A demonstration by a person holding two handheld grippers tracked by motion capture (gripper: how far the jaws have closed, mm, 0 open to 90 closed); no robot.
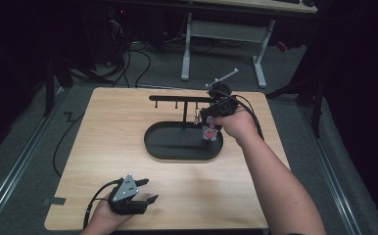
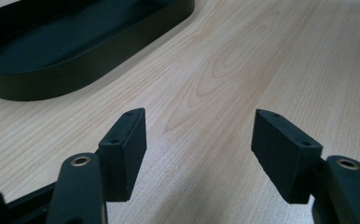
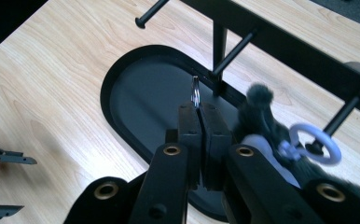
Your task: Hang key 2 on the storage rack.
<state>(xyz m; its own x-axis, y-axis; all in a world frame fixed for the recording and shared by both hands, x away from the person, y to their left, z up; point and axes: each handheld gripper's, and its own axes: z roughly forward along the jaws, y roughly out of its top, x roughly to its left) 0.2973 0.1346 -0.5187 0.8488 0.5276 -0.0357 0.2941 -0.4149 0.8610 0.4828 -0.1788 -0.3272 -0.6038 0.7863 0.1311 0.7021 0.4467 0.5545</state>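
Clamped between the pads of the right tool (image 3: 198, 116) is a thin metal ring (image 3: 195, 92), standing edge-on above the tips; from it a fluffy keychain charm (image 3: 262, 126) with a white loop (image 3: 315, 143) hangs down beside the jaws. In the high view the same tool (image 1: 207, 119) hovers over the right end of the black oval tray (image 1: 177, 147), with the pinkish charm (image 1: 209, 133) dangling just above the tray floor.

What the coming move seems to turn on is the hanger bar (image 3: 280, 44) rising from that tray. Its short pegs (image 3: 234, 51) stick out towards the tool, long axis pointing roughly at the camera, and the nearest peg lies just beyond and slightly right of the ring. I judge the ring's opening must face the peg tip squarely, then slide along the peg's length.

Well apart from the tray, near the bench's (image 1: 128, 127) front edge, the left tool (image 1: 145, 193) rests with jaws wide apart and nothing between them, so the right hand is far nearer the bar.
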